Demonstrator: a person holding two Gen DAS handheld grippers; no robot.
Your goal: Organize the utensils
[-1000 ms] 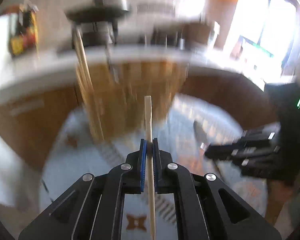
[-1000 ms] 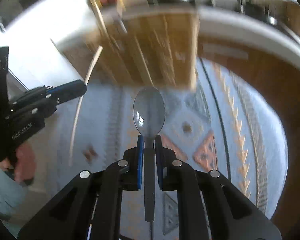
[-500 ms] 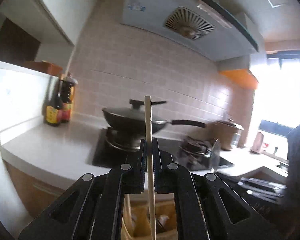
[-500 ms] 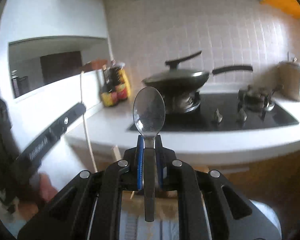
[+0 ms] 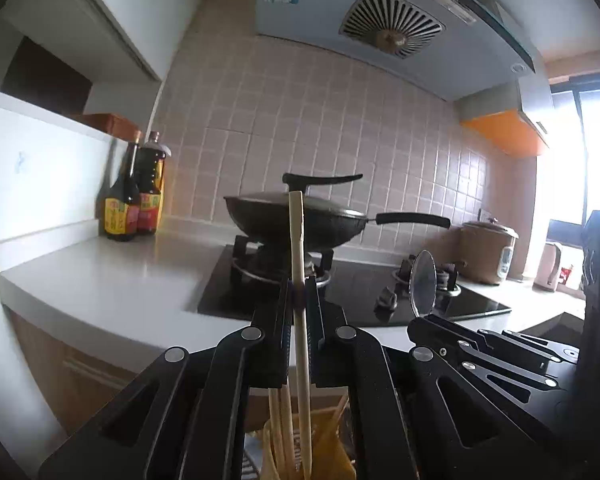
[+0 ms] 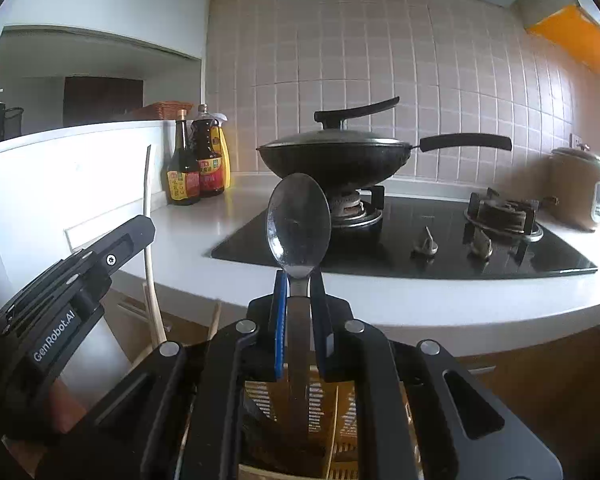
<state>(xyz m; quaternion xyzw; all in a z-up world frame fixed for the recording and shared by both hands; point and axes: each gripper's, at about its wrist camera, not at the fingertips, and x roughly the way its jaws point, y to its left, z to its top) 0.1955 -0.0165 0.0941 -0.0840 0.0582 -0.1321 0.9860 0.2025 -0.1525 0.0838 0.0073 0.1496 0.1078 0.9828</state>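
Two utensils are in my grip at once; my left gripper [image 5: 299,292] is clamped tight on a pale wooden chopstick [image 5: 298,248], which stands upright between the jaws and rises in front of the black lidded wok [image 5: 300,216] on the stove; my right gripper [image 6: 298,280] is pinched on the handle of a shiny metal spoon [image 6: 299,224], bowl upward, just above the edge of the white countertop [image 6: 420,296]. From the right wrist view I see my left gripper at the left with its chopstick sticking up beside the low white partition wall [image 6: 60,176]; from the left wrist view the spoon's bowl shows at the right, over the black glass gas hob [image 5: 380,284]. Below both grippers sits a yellowish slotted plastic utensil holder [image 6: 340,420]; several more pale chopsticks [image 5: 280,420] stand in it. Dark sauce bottles [image 5: 132,196] stand at the back of the counter; a brown rice cooker [image 6: 580,188] sits to the right of the hob.
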